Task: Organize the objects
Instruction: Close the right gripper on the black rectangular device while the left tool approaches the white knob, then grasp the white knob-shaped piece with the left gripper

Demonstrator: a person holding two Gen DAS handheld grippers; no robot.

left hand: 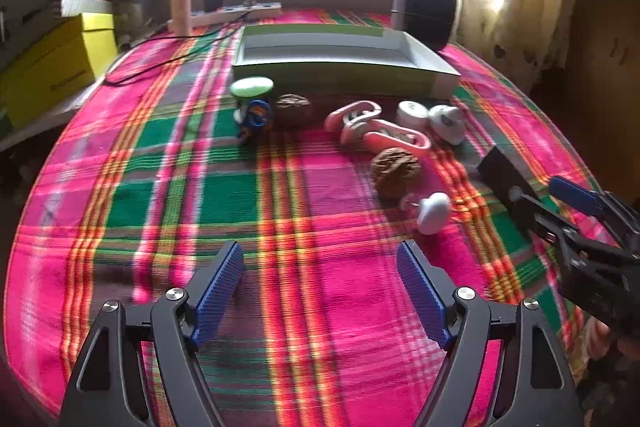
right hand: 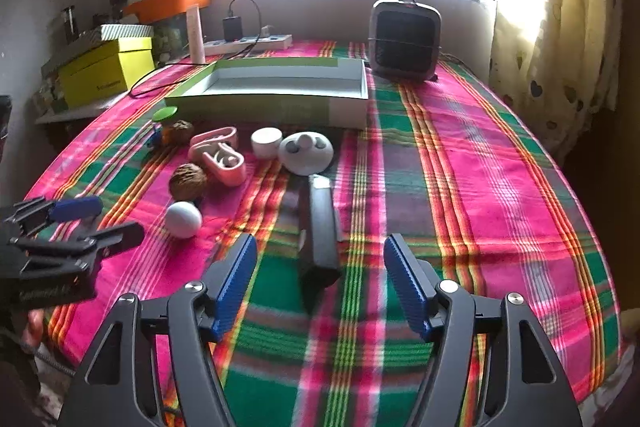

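On plaid cloth (right hand: 460,163), wrinkled walnut (right hand: 187,182) beside smooth ball (right hand: 183,219).

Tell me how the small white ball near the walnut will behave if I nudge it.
The white ball looks smooth and round, so it will probably roll freely on the tablecloth. It seems light. The nearer walnut behind it might stop it.

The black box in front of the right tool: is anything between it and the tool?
Nothing visible. The right tool is open, and the black box lies on the cloth straight ahead of its gap. The white ball sits off to the left.
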